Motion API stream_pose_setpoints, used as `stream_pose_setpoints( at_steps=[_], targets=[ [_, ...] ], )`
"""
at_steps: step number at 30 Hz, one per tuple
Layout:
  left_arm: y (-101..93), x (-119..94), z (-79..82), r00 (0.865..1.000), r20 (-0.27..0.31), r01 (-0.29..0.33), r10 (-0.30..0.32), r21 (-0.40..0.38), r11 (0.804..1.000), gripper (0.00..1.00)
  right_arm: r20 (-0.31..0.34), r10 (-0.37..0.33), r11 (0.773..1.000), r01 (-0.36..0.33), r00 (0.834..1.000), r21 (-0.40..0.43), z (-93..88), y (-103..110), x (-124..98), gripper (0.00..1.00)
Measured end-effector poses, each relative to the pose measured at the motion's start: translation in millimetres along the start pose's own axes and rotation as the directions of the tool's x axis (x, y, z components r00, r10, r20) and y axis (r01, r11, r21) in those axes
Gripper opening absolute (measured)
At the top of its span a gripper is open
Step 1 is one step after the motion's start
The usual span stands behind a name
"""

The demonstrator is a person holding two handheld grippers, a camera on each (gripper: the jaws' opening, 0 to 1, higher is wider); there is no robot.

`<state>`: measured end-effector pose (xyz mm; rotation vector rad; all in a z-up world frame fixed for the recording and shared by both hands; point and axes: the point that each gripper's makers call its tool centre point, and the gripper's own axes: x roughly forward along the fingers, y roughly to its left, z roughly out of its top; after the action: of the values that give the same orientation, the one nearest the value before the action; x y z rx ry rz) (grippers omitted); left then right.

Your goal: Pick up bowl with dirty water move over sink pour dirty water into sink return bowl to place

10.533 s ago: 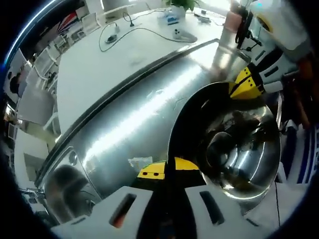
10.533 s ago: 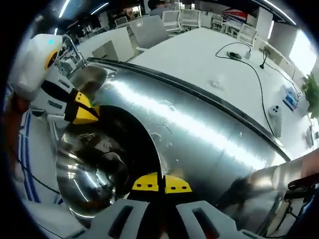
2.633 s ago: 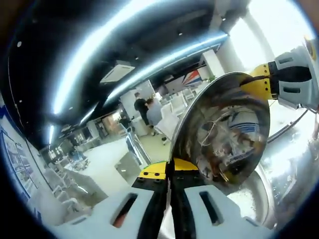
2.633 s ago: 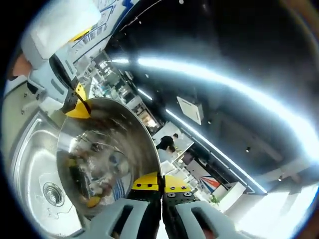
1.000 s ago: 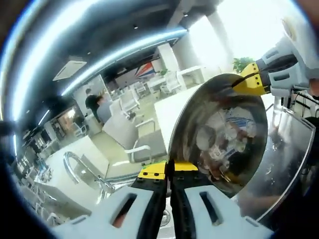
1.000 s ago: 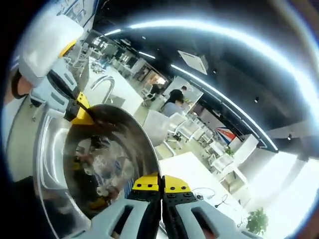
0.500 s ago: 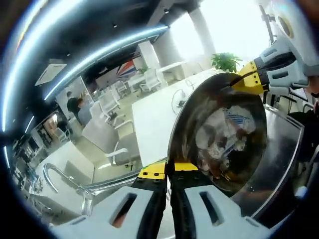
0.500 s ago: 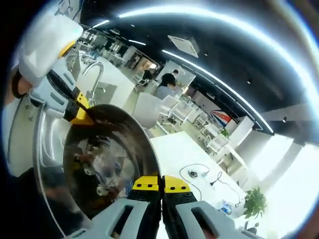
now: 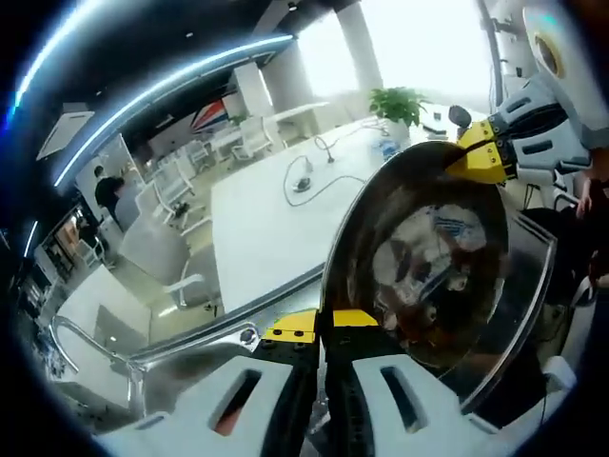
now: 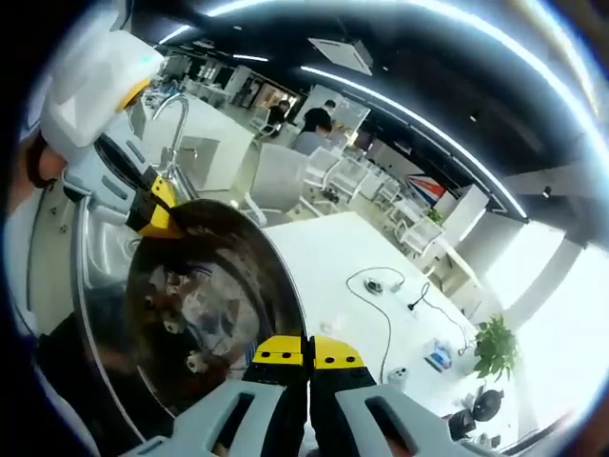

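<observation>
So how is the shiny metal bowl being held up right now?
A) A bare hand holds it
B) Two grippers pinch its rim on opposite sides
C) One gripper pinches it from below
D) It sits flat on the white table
B: the left gripper is shut on the near rim of the bowl, and the right gripper clamps the far rim; the right gripper view shows the same two-sided hold.
</observation>
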<state>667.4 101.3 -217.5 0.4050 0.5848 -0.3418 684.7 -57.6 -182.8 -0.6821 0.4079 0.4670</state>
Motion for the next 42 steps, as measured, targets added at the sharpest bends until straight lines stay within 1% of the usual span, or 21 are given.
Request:
stream_pose_setpoints(
  at_steps=[3,9,11,15,19,20,21,22,23,24,26,30,31,32,33,36,37,38,39,40,42],
  targets=[
    [-11.1,7.2,-8.5,0.998,-0.047,0.040,-0.040,-0.006,0.999,0.00,-0.045,0.029,0.999,-0.028,0.999,0.022,-15.3,4.8,1.6,0.00],
    [-33.1,21.1,-27.3,0.985,-0.137,0.102,-0.100,0.002,0.995,0.00,-0.129,0.083,0.995,-0.075,0.988,0.069,-47.3,15.8,6.3,0.00],
    [-39.3,24.7,-32.8,0.980,-0.159,0.123,-0.120,0.006,0.992,0.00,-0.158,0.100,0.993,-0.088,0.982,0.081,-57.1,19.7,7.7,0.00],
    [-45.9,31.4,-39.4,0.977,-0.164,0.136,-0.134,0.001,0.991,0.00,-0.192,0.126,0.988,-0.106,0.973,0.110,-71.9,25.5,10.1,0.00],
    [-58.7,37.6,-56.1,0.961,-0.222,0.171,-0.167,0.001,0.985,0.00,-0.246,0.169,0.981,-0.139,0.954,0.136,-89.5,36.6,13.7,0.00],
    [-61.5,38.0,-60.9,0.954,-0.242,0.183,-0.177,0.004,0.983,0.00,-0.251,0.178,0.979,-0.146,0.952,0.142,-92.4,38.9,15.4,0.00],
    [-63.6,38.5,-64.8,0.949,-0.255,0.191,-0.185,0.000,0.982,0.00,-0.266,0.200,0.974,-0.163,0.943,0.155,-97.3,43.5,15.6,0.00],
    [-66.4,38.9,-69.9,0.941,-0.273,0.207,-0.200,-0.001,0.978,0.00,-0.281,0.226,0.967,-0.181,0.933,0.179,-102.3,48.9,15.5,0.00],
    [-69.3,39.3,-75.0,0.931,-0.293,0.222,-0.216,-0.012,0.975,0.00,-0.289,0.235,0.965,-0.186,0.928,0.185,-105.8,51.0,17.1,0.00],
    [-70.9,40.7,-78.1,0.926,-0.303,0.232,-0.226,-0.018,0.973,0.00,-0.304,0.250,0.962,-0.199,0.919,0.188,-109.9,54.3,17.9,0.00],
    [-72.4,43.9,-83.6,0.920,-0.317,0.240,-0.232,-0.014,0.971,0.00,-0.310,0.264,0.957,-0.208,0.913,0.202,-114.3,58.6,21.1,0.00],
    [-77.4,48.0,-93.9,0.906,-0.342,0.260,-0.248,-0.012,0.965,0.00,-0.348,0.294,0.950,-0.232,0.890,0.209,-125.2,68.3,23.8,0.00],
    [-79.7,47.9,-97.2,0.898,-0.356,0.271,-0.258,-0.014,0.962,0.00,-0.356,0.303,0.947,-0.237,0.884,0.218,-127.9,70.6,24.2,0.00],
    [-82.3,47.6,-100.7,0.889,-0.372,0.283,-0.267,-0.013,0.959,0.00,-0.371,0.322,0.941,-0.250,0.871,0.229,-131.8,74.1,23.6,0.00],
    [-84.2,47.8,-103.1,0.883,-0.383,0.289,-0.272,-0.015,0.957,0.00,-0.374,0.329,0.938,-0.254,0.867,0.237,-134.2,75.4,25.0,0.00],
    [-84.8,51.8,-105.5,0.879,-0.392,0.290,-0.273,-0.017,0.957,0.00,-0.377,0.343,0.931,-0.259,0.860,0.257,-139.8,77.2,29.3,0.00],
    [-85.1,53.2,-106.5,0.875,-0.397,0.291,-0.276,-0.023,0.956,0.00,-0.377,0.344,0.931,-0.258,0.860,0.260,-141.1,77.8,30.4,0.00],
    [-85.8,54.7,-108.1,0.873,-0.402,0.292,-0.277,-0.025,0.956,0.00,-0.382,0.351,0.928,-0.262,0.855,0.266,-143.1,79.8,30.8,0.00],
    [-86.8,55.3,-110.7,0.867,-0.413,0.297,-0.279,-0.024,0.955,0.00,-0.380,0.353,0.927,-0.263,0.855,0.268,-143.9,80.9,31.7,0.00],
    [-87.0,56.4,-111.1,0.866,-0.412,0.299,-0.283,-0.028,0.954,0.00,-0.388,0.355,0.926,-0.264,0.850,0.270,-146.6,82.5,32.6,0.00],
    [-86.8,58.4,-113.4,0.866,-0.411,0.297,-0.284,-0.033,0.954,0.00,-0.382,0.358,0.924,-0.265,0.852,0.276,-148.7,83.1,34.6,0.00]
  ],
)
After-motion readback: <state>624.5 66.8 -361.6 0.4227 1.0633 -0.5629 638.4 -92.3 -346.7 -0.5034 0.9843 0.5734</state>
